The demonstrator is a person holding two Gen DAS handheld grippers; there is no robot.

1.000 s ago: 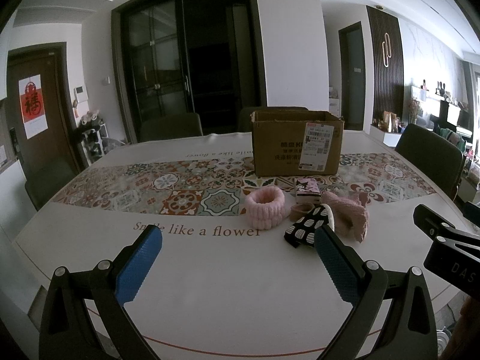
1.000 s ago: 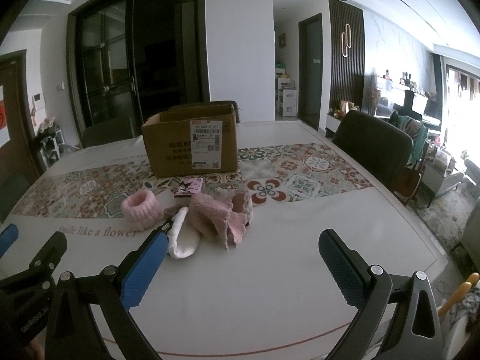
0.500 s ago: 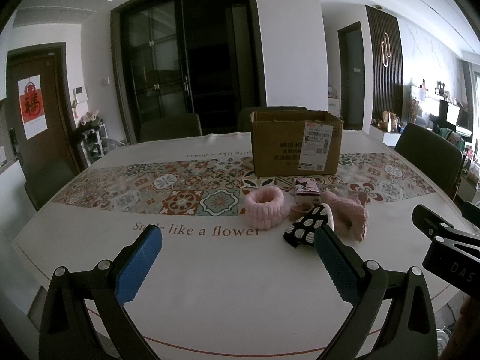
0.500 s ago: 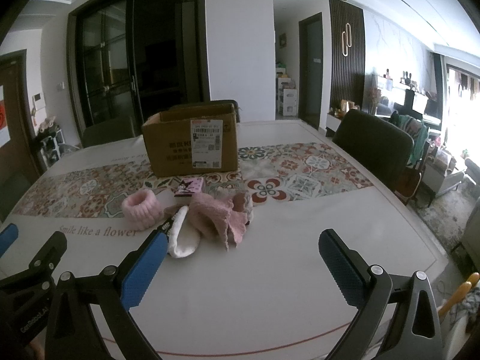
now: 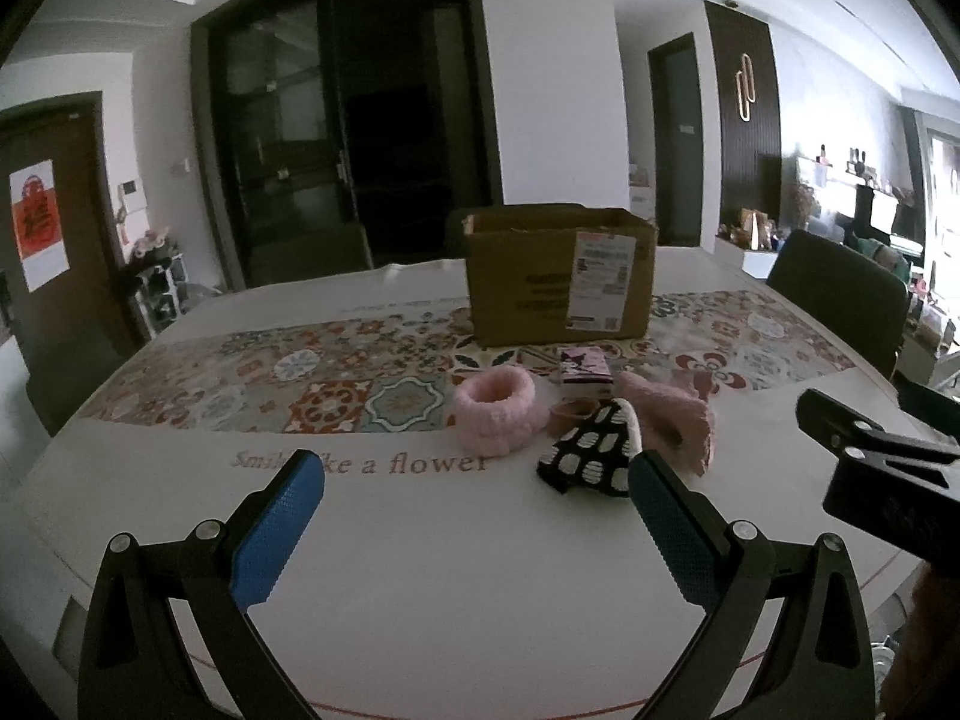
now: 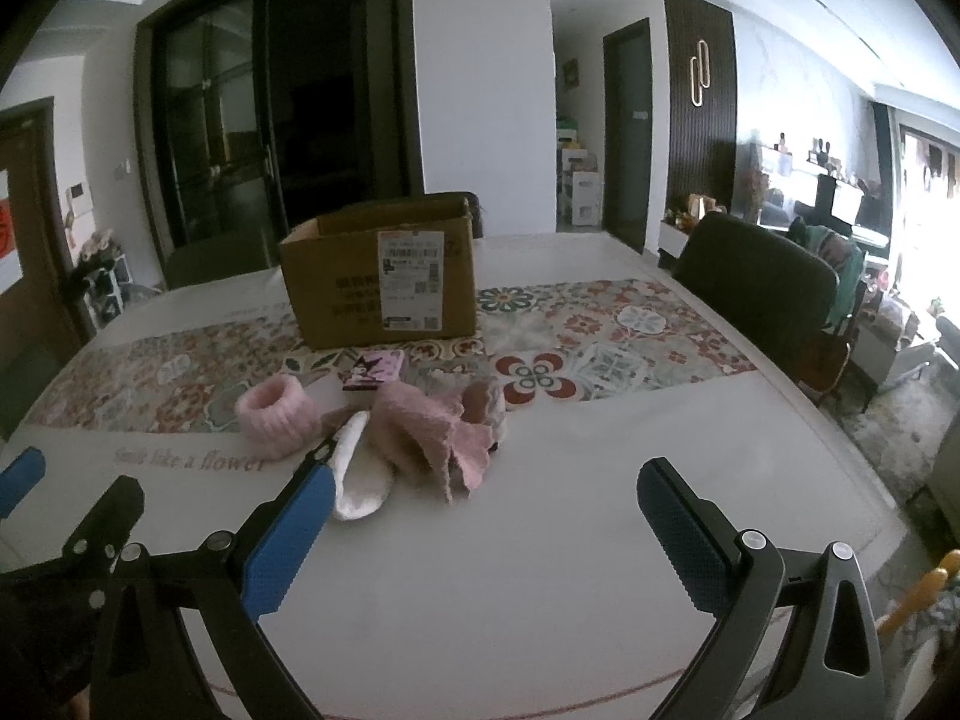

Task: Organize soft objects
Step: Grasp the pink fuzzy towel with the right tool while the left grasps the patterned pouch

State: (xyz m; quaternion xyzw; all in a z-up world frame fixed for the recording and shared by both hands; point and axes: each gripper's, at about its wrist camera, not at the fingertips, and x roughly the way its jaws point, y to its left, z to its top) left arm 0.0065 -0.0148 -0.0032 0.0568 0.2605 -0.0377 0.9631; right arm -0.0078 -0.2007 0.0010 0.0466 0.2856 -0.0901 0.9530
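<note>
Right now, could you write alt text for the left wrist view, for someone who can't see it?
An open left hand-held gripper with blue fingers hangs over a white table and holds nothing. Beyond it lie a pink fluffy band, a black-and-white spotted sock and a pink cloth, with a cardboard box behind them.

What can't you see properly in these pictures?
- Inside the cardboard box: both views look at its side walls, so its contents are hidden.
- Shipping label: the print is too small and blurred to read in either view.
- Patterned slipper: the left gripper finger covers its near edge in the left view.
- Tan item: mostly hidden behind the slipper.
</note>
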